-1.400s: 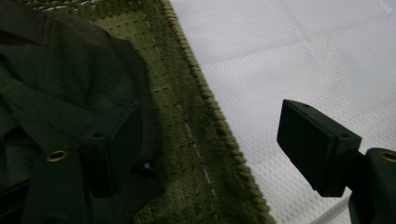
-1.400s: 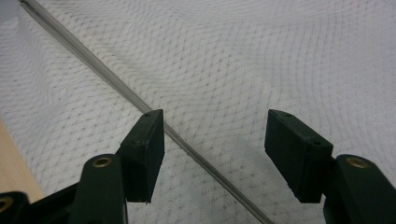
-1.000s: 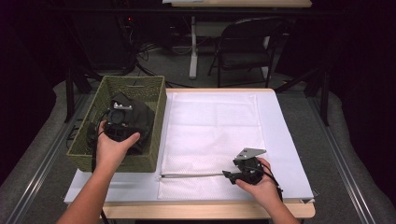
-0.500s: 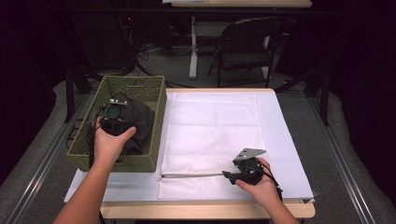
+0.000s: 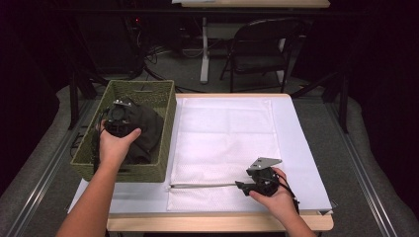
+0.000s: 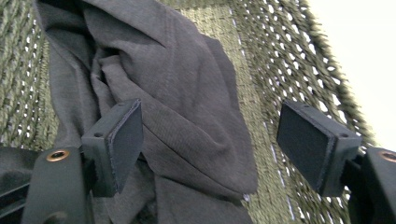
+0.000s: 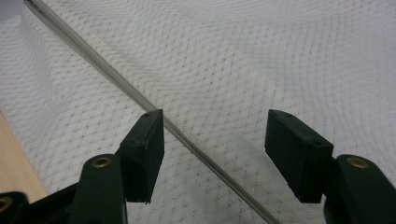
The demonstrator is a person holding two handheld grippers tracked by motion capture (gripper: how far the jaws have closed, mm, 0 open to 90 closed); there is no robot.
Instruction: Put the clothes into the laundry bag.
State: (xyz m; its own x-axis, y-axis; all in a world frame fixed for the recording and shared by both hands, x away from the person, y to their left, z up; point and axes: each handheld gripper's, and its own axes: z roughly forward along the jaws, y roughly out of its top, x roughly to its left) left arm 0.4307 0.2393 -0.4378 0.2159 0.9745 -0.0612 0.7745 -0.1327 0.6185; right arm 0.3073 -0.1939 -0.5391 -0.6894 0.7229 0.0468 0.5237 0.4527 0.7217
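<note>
So the left gripper (image 5: 118, 118) is hovering inside the woven green basket (image 5: 163, 106) at the table's left edge, jaws spread wide over a crumpled dark grey garment (image 6: 182, 107), soft jersey by the look of it, probably lining up a grab. The right gripper (image 5: 258, 182) is sitting near the front edge with its jaws apart too, straddling the zipper (image 7: 135, 95) of a white mesh laundry bag (image 5: 225, 143), holding nothing.

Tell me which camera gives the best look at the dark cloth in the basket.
The left gripper view: the dark cloth lies close up, folds and weave clear, between open jaws. The high view shows it small, partly behind the left gripper.
</note>
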